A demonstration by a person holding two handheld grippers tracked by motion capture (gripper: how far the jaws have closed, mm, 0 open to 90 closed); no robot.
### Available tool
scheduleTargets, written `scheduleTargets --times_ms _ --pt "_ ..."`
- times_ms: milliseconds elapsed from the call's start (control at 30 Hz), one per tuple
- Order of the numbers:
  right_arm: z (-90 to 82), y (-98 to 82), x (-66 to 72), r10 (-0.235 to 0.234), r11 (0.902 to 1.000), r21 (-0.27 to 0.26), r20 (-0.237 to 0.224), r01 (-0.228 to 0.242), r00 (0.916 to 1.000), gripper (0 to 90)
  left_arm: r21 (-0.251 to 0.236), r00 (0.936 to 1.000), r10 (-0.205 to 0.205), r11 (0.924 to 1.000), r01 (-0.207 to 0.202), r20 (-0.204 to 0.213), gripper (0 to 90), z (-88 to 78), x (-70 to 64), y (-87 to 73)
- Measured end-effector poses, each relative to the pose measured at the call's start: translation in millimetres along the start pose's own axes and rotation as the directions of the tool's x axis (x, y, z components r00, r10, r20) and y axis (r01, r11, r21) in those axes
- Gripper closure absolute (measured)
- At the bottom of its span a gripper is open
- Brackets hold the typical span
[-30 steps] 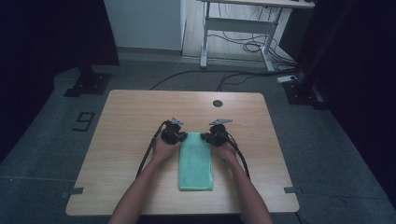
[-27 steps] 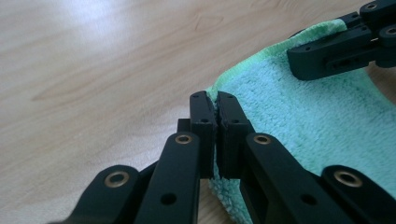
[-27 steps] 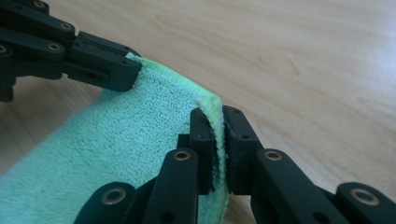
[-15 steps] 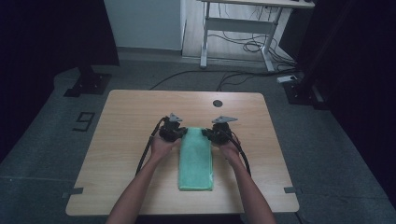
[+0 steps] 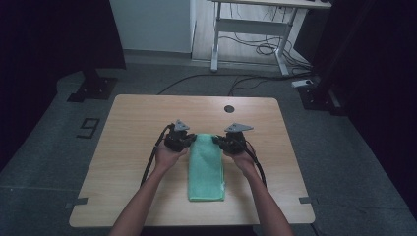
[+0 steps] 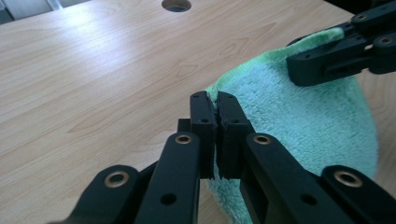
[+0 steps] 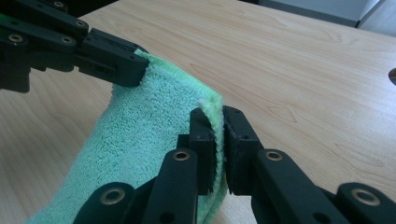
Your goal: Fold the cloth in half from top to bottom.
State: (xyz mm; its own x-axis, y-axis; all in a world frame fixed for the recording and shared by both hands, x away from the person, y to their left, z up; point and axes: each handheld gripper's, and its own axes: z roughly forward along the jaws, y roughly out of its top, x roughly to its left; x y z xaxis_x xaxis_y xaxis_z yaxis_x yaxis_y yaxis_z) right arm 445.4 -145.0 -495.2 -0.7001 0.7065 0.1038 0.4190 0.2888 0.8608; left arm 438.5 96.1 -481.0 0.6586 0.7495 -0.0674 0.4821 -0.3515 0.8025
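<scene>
- Green towel (image 5: pixel 206 167): terry cloth, folded into a long narrow strip. Lies lengthwise near the middle of the counter, its near end close to the person's edge. Its far end is raised off the wood, held at both corners.
- Left gripper (image 5: pixel 180 139): black, two-jaw, grey three-cornered plate on top, cable trailing back along the forearm. Sits at the towel's far left corner. In the left gripper view the jaws stand closed, pinching the towel's edge (image 6: pixel 215 100) between the pads.
- Right gripper (image 5: pixel 231 142): same make, same plate and cable. Sits at the towel's far right corner. In the right gripper view the jaws are clamped on the hemmed edge (image 7: pixel 212 109), a thin fold of cloth between the pads.
- Span between the grippers: the towel's far edge runs from one pair of jaws to the other, sagging slightly, as seen from each gripper view.
- Counter (image 5: pixel 137 123): light wood-grain top, rounded corners, round cable hole (image 5: pixel 228 108) near the far edge, well apart from the towel.
- Floor (image 5: pixel 59 147): grey, with a dark figure 9 marking (image 5: pixel 89 127) left of the counter.
</scene>
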Motion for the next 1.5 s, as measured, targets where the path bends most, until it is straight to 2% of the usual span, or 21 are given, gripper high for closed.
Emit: scheduleTargets --times_ms 133,300,400,500,600,667,733,833,933,1033,1200,1333,1500 --pt "-2.7 -4.5 1.4 -0.007 0.9996 -0.027 -0.012 0.007 0.9999 82.3 -0.013 0.9999 0.014 0.9998 -0.014 -0.001 86.8 -4.3 -4.3 -1.5" --pt "-6.2 -4.2 3.2 -0.025 0.9991 -0.033 -0.011 0.025 0.9996 82.0 -0.025 0.9997 0.026 0.9994 -0.026 0.001 86.8 -8.0 -8.3 -1.4" --pt "-4.9 -1.1 4.4 -0.056 0.9982 -0.019 0.024 0.057 0.9981 81.6 -0.006 0.9992 0.036 0.9993 -0.036 -0.017 86.8 -5.3 -6.3 4.7" --pt "0.2 6.5 1.1 -0.051 0.9987 0.0 0.055 0.051 0.9972 81.9 0.0 0.9983 0.044 0.999 -0.044 -0.037 86.9 0.8 -3.7 16.0" --pt "-2.8 18.2 -0.6 -0.046 0.9975 -0.051 0.068 0.049 0.9966 82.1 -0.024 0.9974 0.05 0.9984 -0.051 -0.052 87.0 3.6 0.1 25.7" --pt "-4.0 22.9 -3.1 -0.052 0.9956 -0.074 0.08 0.058 0.9954 82.1 -0.046 0.9985 0.038 0.9981 -0.04 -0.039 87.0 3.7 3.3 26.4" --pt "-2.1 20.1 -7.7 -0.042 0.9965 -0.069 0.075 0.047 0.9963 82.1 -0.032 0.9984 0.047 0.9983 -0.048 -0.032 87.0 8.5 1.9 19.0" --pt "2.2 4.0 -10.7 -0.058 0.9973 -0.041 0.071 0.061 0.9958 82.0 -0.031 0.9981 0.062 0.9976 -0.062 -0.001 87.0 11.8 -1.5 4.5" --pt "-1.7 -10.2 -10.1 -0.056 0.9958 -0.069 0.049 0.059 0.9972 82.0 -0.047 0.9964 0.083 0.9955 -0.082 0.016 86.9 7.5 -8.1 -4.7" --pt "-8.3 -15.7 -4.4 -0.074 0.9941 -0.077 0.039 0.077 0.9965 81.5 -0.05 0.9952 0.097 0.9941 -0.096 0.01 86.8 1.9 -12.7 -8.2" --pt "-20.1 -10.0 6.8 -0.104 0.9892 -0.101 0.023 0.106 0.9943 80.6 -0.074 0.9951 0.098 0.9926 -0.096 0.013 86.7 -12.7 -18.4 -14.0" --pt "-27.5 -16.0 18.4 -0.135 0.9871 -0.087 0.004 0.134 0.9909 79.0 -0.075 0.9945 0.102 0.9922 -0.1 0.024 86.3 -22.8 -23.9 -25.3" --pt "-35.4 -28.3 25.2 -0.122 0.9894 -0.082 -0.026 0.12 0.9921 78.9 -0.067 0.9911 0.123 0.9906 -0.119 0.051 86.1 -29.9 -37.0 -42.1"
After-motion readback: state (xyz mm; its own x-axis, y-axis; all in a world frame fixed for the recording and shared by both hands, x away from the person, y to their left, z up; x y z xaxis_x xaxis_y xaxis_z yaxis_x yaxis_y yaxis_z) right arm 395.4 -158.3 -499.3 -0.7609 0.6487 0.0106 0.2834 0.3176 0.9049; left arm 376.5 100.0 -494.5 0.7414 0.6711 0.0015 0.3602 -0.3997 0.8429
